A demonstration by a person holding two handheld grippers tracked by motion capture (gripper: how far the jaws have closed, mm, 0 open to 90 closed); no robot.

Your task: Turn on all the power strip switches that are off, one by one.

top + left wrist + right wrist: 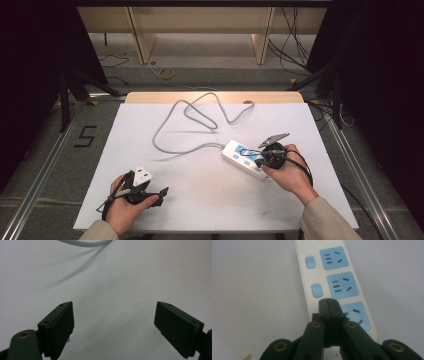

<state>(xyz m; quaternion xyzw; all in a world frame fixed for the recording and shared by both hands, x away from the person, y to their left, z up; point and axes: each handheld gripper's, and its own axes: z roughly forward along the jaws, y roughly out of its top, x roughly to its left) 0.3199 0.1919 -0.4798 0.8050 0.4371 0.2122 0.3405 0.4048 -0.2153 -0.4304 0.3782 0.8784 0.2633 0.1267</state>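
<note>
White-topped counter | white plastic power strip with blue sockets and switches lies right of centre, grey cord looping back | right gripper fingers together, tip over third switch, likely pressing | left gripper fingers apart, empty, idle | progress unclear.

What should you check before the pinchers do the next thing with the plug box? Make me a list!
1. Left gripper open, nothing between its jaws: ok.
2. Right gripper shut, tips over the power strip: ok.
3. Right tips touching a switch: cannot tell.
4. Sockets free of plugs: ok.
5. Grey cable lying loose, away from both grippers: ok.
6. Strip flat on the table: ok.
</note>
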